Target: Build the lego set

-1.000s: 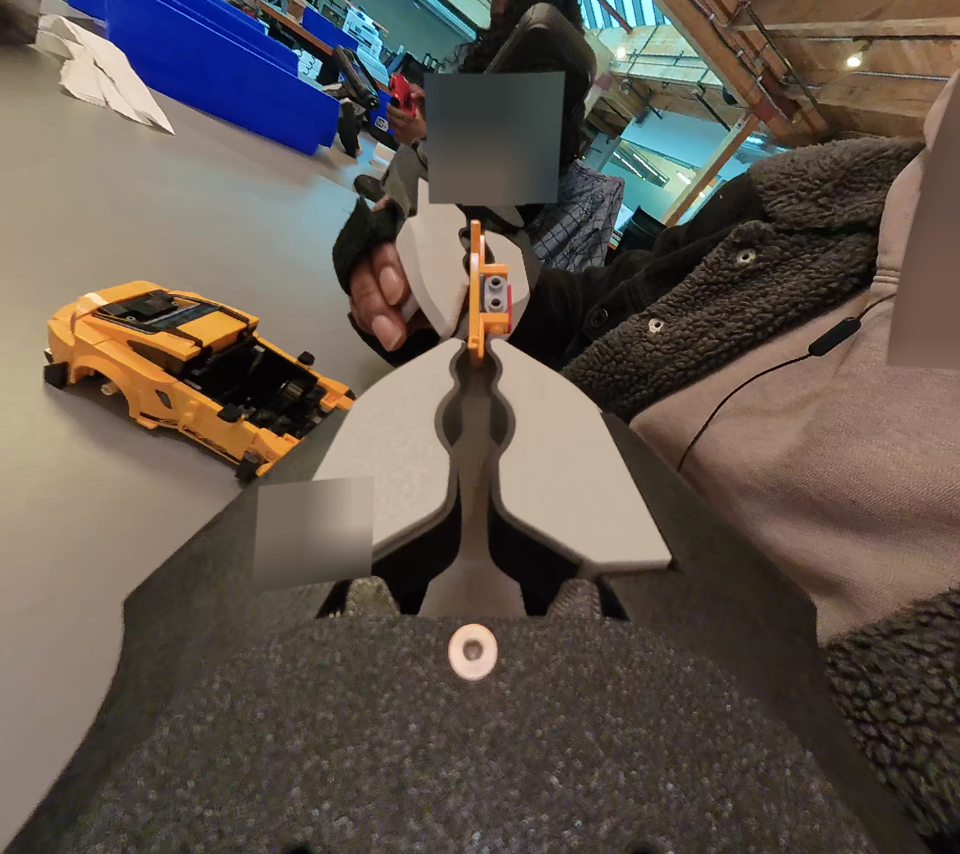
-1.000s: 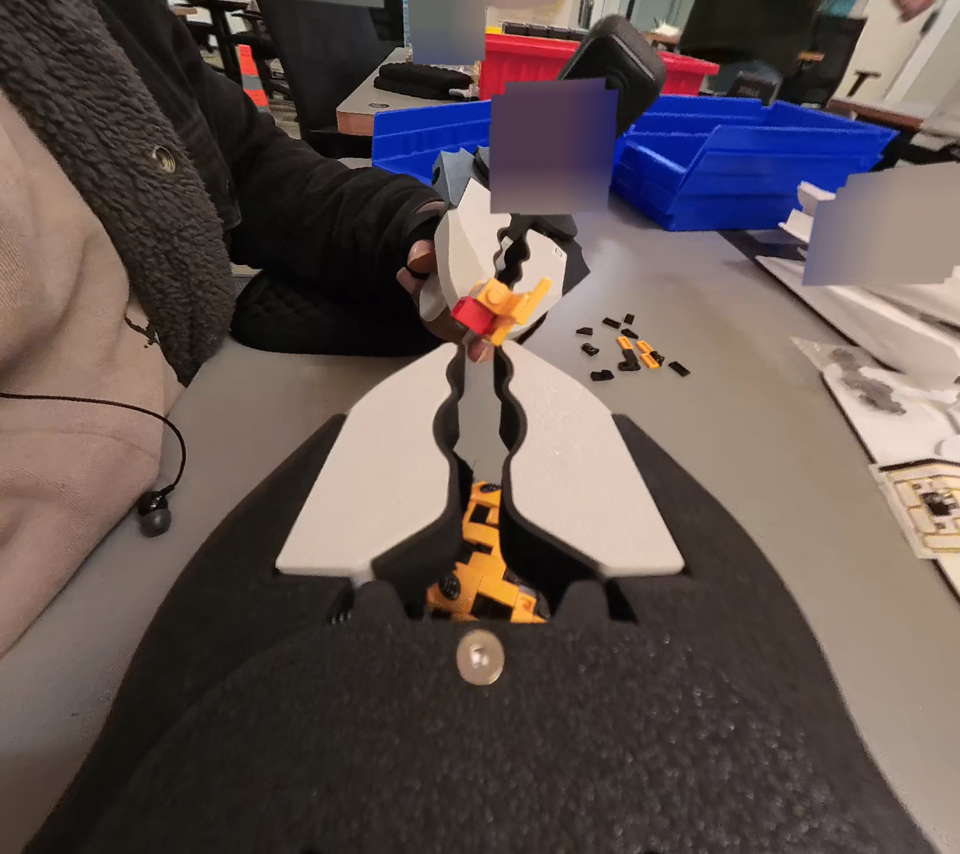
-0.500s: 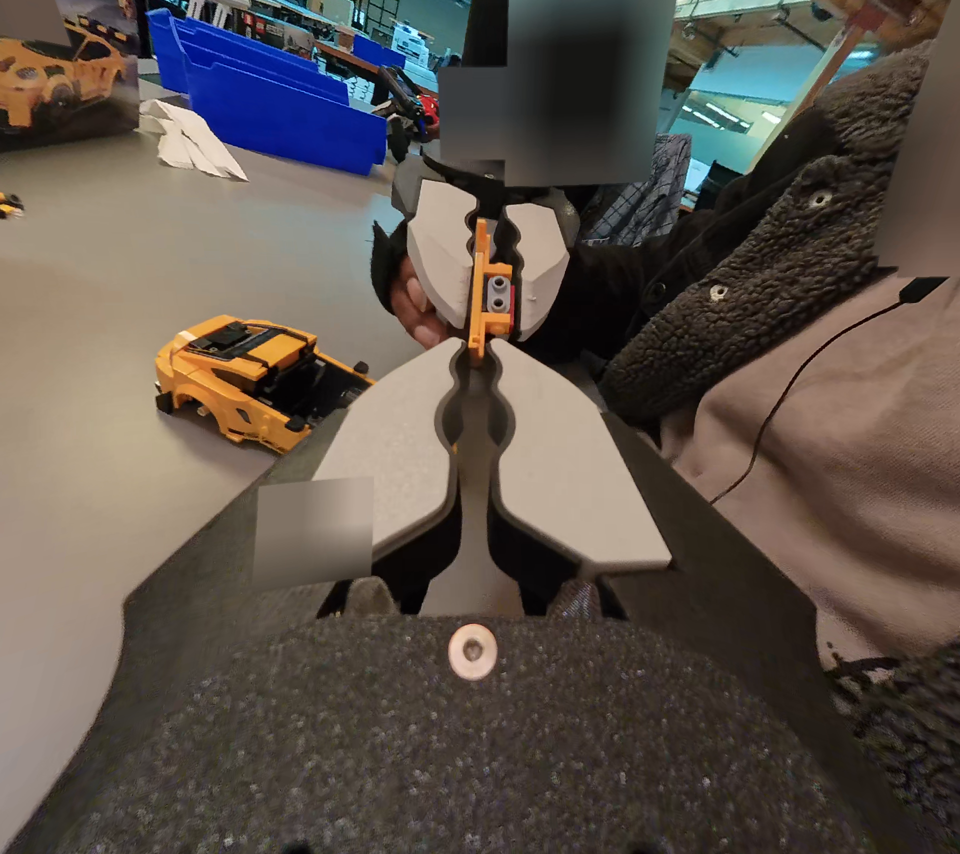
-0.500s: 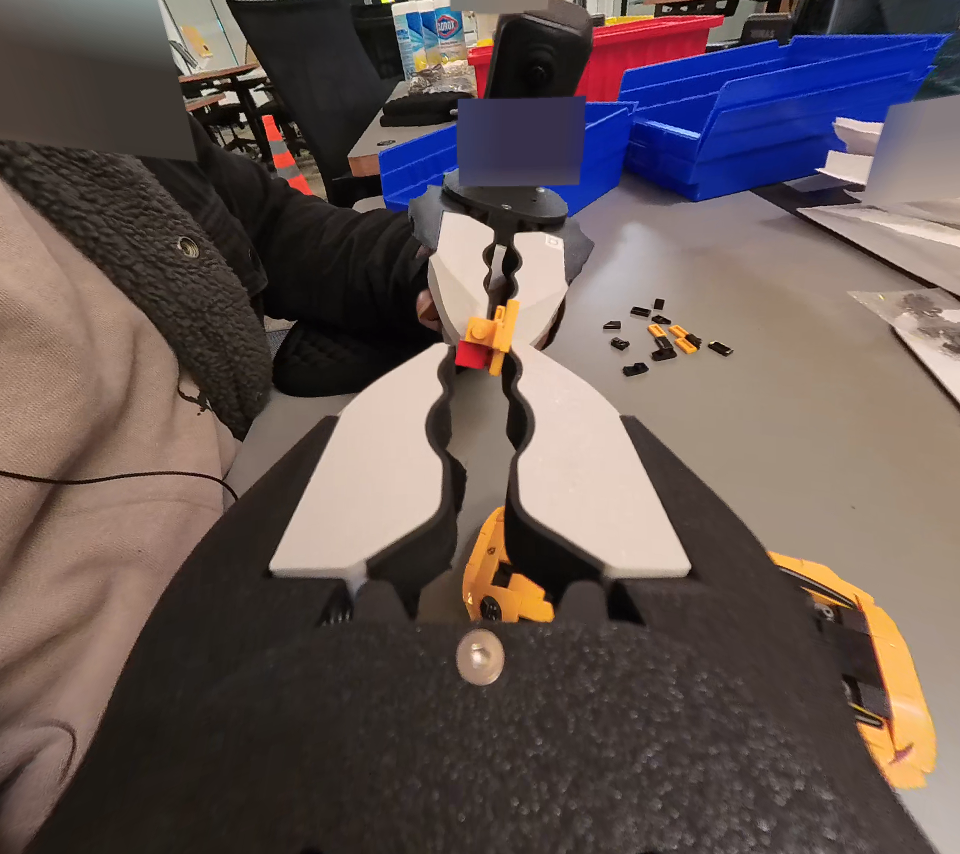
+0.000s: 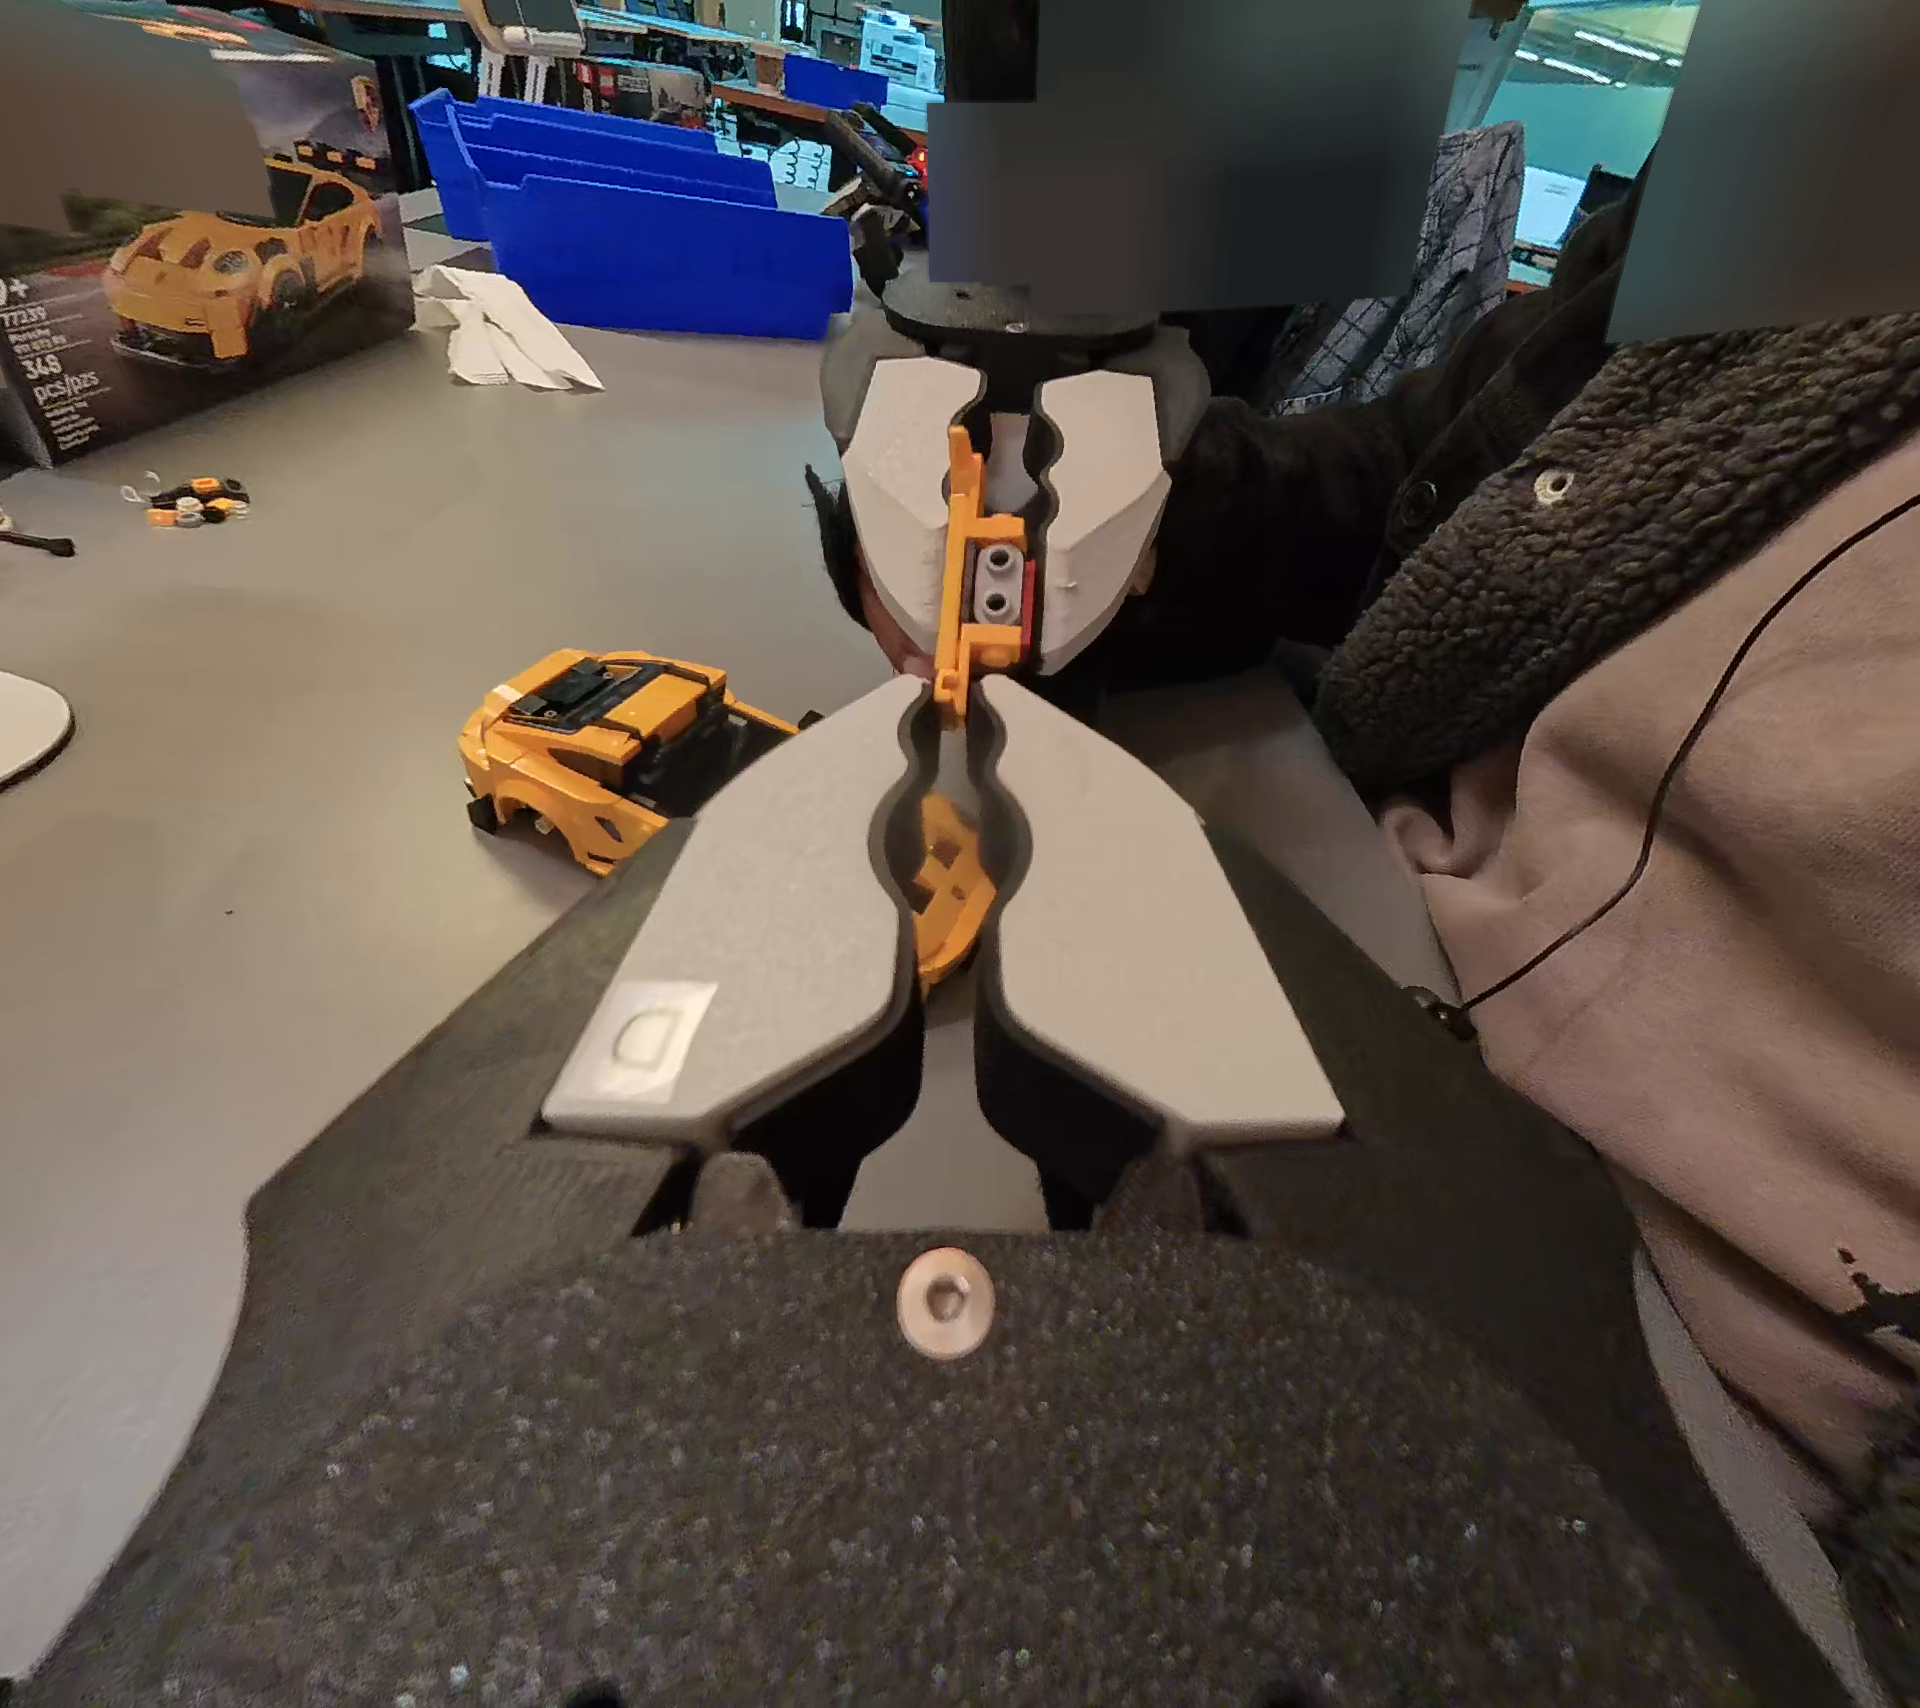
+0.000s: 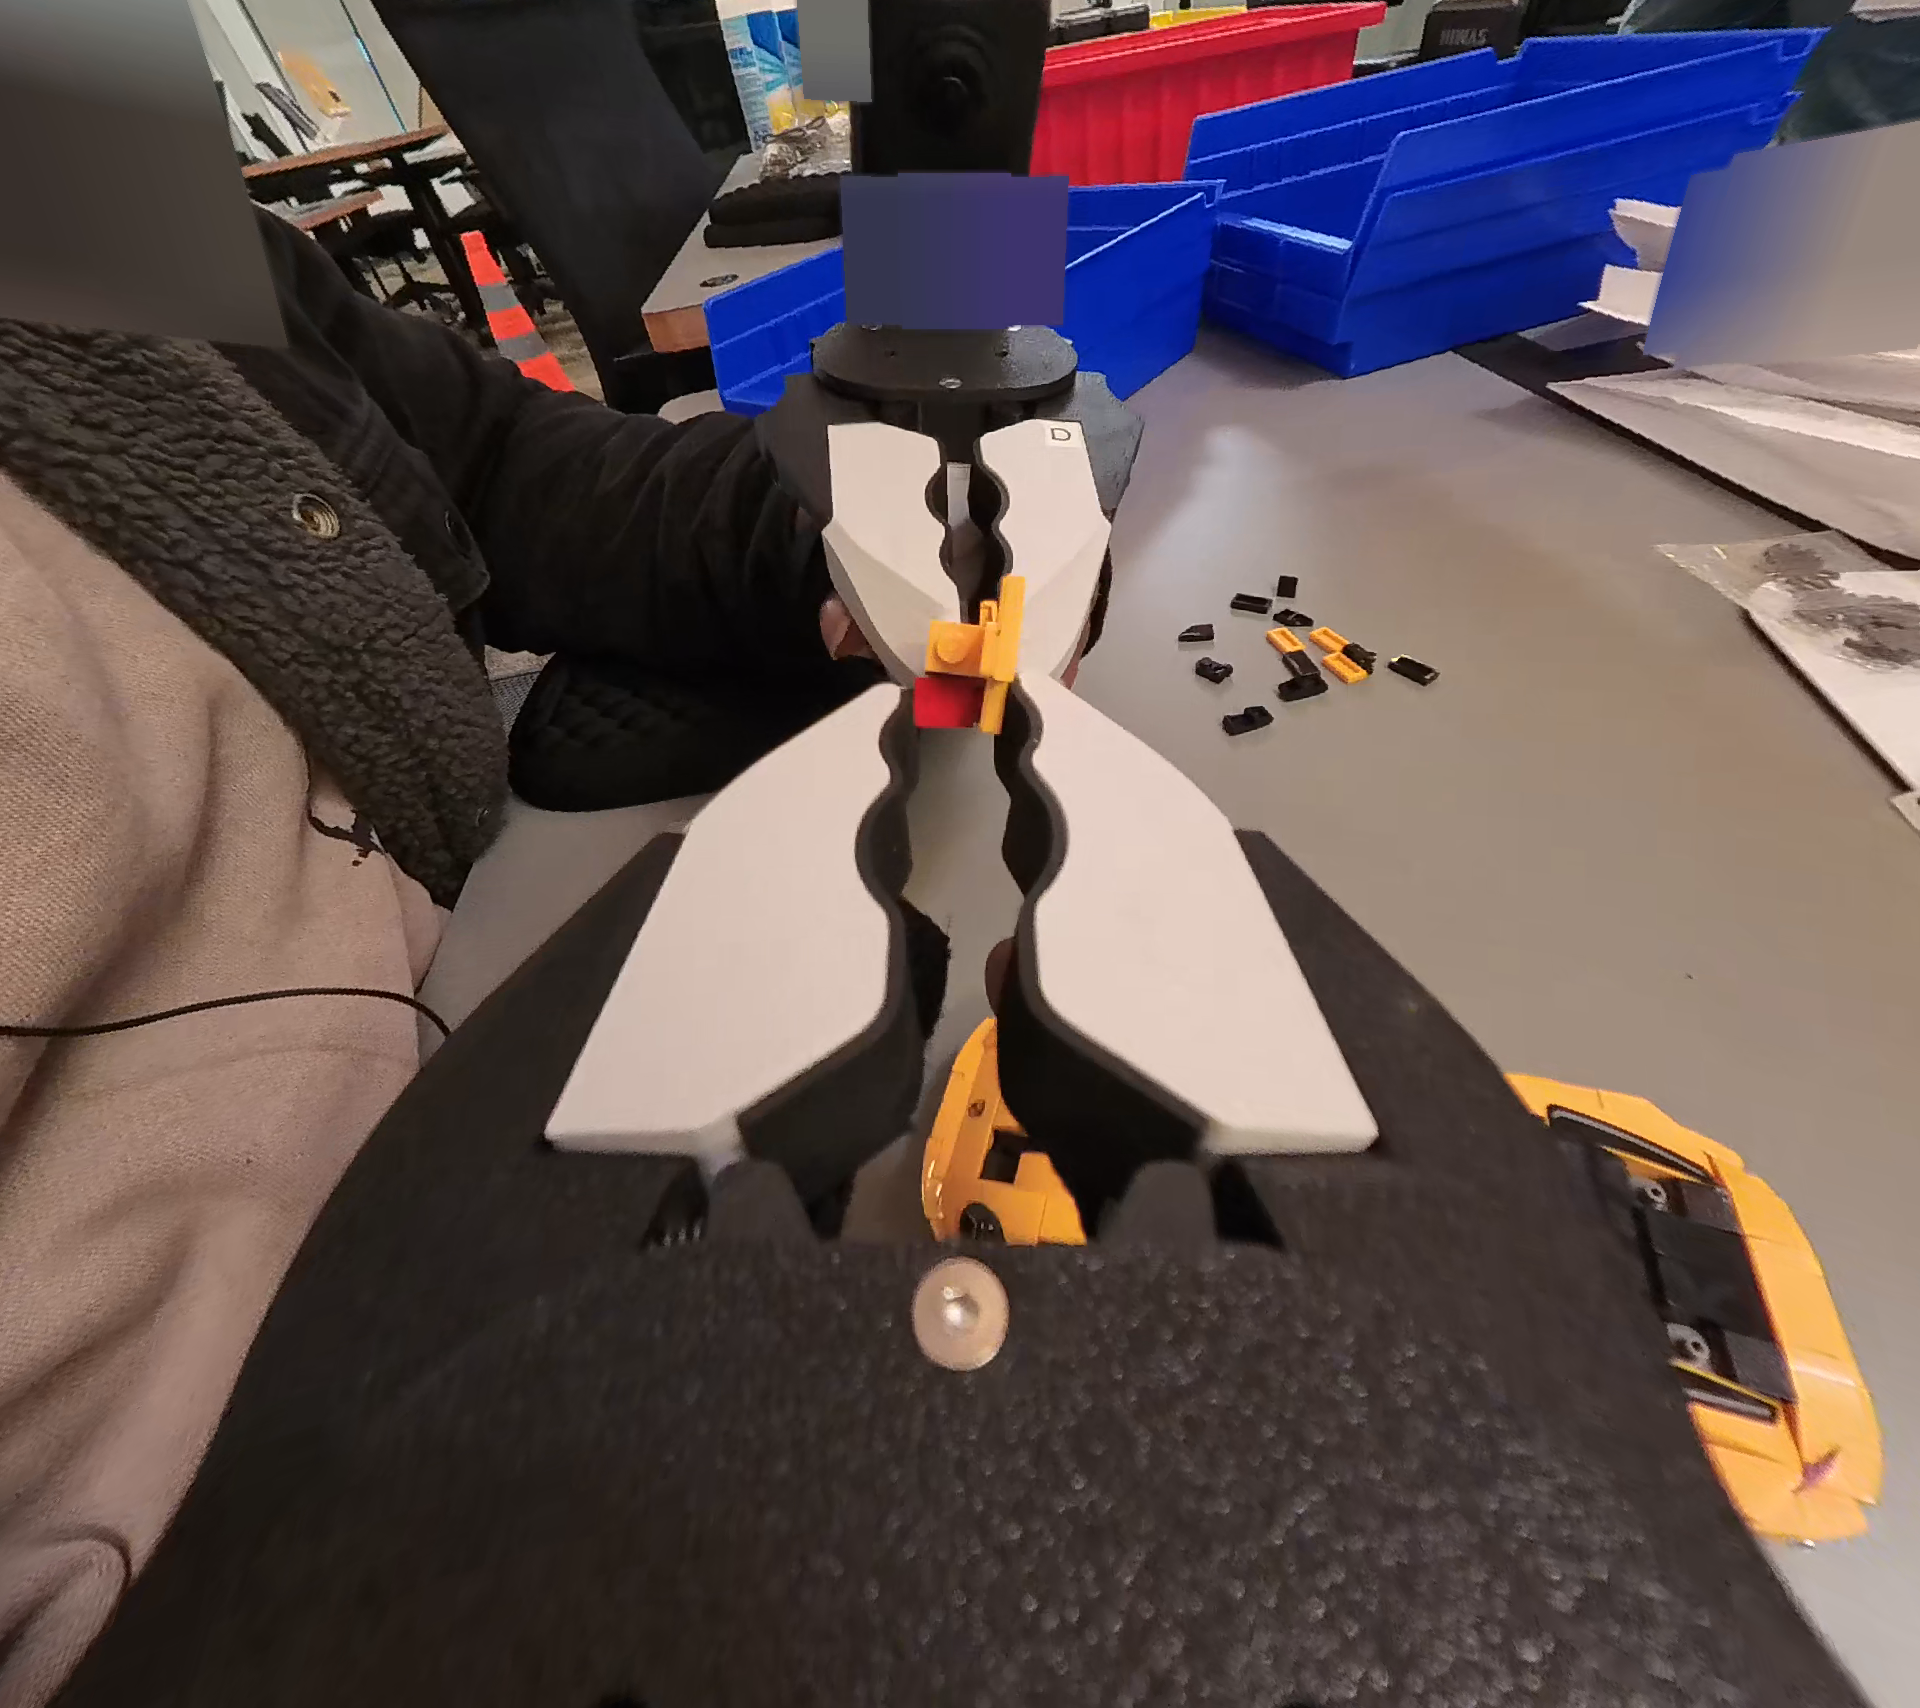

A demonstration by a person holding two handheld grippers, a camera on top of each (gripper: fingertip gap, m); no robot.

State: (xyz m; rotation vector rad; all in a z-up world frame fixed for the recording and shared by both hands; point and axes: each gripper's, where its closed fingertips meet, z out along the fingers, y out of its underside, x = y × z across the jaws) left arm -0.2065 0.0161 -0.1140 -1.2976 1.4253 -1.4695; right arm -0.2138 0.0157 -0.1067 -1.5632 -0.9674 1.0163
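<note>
Orange sub-assembly (image 5: 971, 578) hangs above the grey surface (image 5: 312, 723), pinched at its near end by the left tongs (image 5: 953, 697); the right tongs (image 6: 961, 702) seem clamped on it too. Both views have dropped lower, showing more of the orange car (image 5: 592, 749).

The left gripper (image 5: 954, 694) and the right gripper (image 6: 961, 702) are being held up above the table, tip to tip, pointing at each other. The tips of the left gripper are being pressed together on the bottom end of a small orange piece (image 5: 971, 583). The tips of the right gripper are being kept close around the same piece from the other side. A few fingers (image 6: 844, 628) are being seen behind the far gripper, and a dark sleeve (image 6: 582, 505) is being stretched out behind it.
</note>
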